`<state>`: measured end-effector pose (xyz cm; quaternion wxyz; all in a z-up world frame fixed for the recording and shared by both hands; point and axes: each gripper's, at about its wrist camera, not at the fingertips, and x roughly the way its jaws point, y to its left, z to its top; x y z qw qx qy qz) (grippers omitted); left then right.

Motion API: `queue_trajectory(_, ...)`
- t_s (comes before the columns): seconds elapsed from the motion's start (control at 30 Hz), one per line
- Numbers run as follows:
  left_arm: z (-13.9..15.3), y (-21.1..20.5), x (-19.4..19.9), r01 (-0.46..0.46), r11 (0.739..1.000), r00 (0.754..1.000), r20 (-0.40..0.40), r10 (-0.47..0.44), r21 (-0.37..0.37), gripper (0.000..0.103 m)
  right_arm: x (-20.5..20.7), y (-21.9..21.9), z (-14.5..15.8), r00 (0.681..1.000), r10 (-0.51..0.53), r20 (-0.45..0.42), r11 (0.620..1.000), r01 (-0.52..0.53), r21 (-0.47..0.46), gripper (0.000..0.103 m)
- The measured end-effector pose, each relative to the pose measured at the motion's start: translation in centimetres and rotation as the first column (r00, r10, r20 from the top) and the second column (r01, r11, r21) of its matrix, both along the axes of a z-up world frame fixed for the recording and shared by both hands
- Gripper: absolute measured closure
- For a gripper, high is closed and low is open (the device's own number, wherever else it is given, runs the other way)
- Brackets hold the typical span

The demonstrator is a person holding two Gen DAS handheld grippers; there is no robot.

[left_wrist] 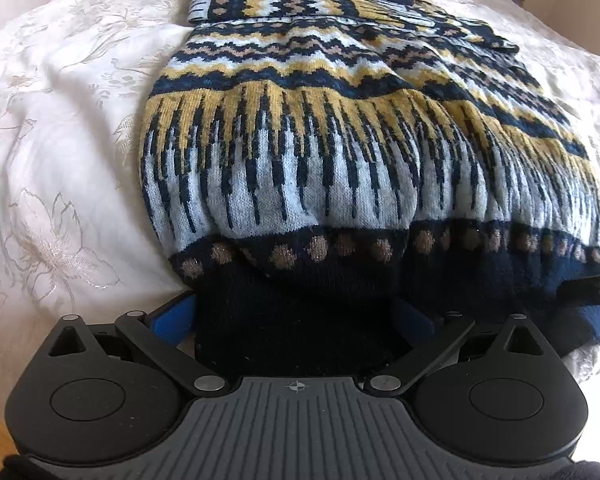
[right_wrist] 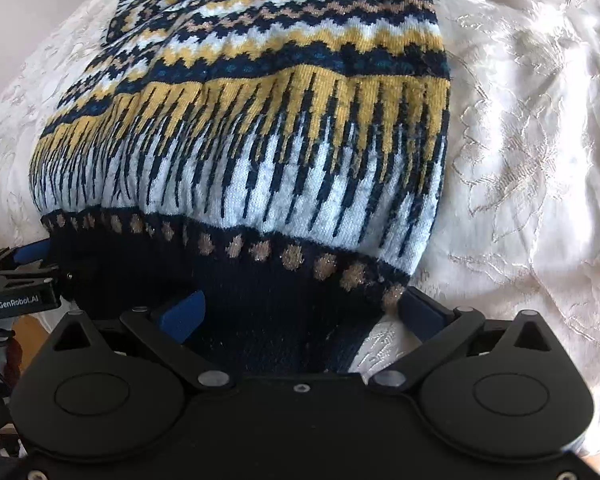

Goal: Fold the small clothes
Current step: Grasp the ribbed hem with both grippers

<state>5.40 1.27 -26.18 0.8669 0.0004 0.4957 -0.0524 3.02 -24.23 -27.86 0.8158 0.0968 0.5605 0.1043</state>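
Both grippers, left and right, spread wide around dark ribbed hem of fuzzy zigzag-knit sweater on embroidered bedspread.

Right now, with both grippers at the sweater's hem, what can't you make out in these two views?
- Left wrist view: the left gripper fingertips, buried under the dark hem of the sweater, so grip is unconfirmed.
- Right wrist view: the right gripper fingertips, likewise covered by the hem.
- Right wrist view: the sweater's collar, cut off by the top edge.
- Both views: whatever lies under the sweater on the bedspread.
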Motion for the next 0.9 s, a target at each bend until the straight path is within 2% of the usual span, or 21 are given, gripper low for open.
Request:
queue_trajectory(0.5, 0.1, -0.8, 1.5, -0.032, 0.999, 0.996, -0.081, 0.034, 0.025, 0.000, 0.4, -2.6, 0.2, 1.000, -0.004, 0.009, 0.992, 0.003, 0.127, 0.000)
queue_trajectory(0.83, 0.4, 0.0, 1.9, -0.002, 1.000, 0.995, -0.097, 0.002, -0.006, 0.003, 0.3, -1.3, 0.2, 1.000, -0.019, 0.022, 0.998, 0.017, 0.066, 0.000)
queue_trajectory(0.9, 0.7, 0.3, 1.7, 0.002, 1.000, 0.996, -0.091, -0.002, -0.003, 0.012, 0.3, -0.9, 0.2, 0.999, -0.015, 0.029, 0.999, 0.014, 0.052, 0.000)
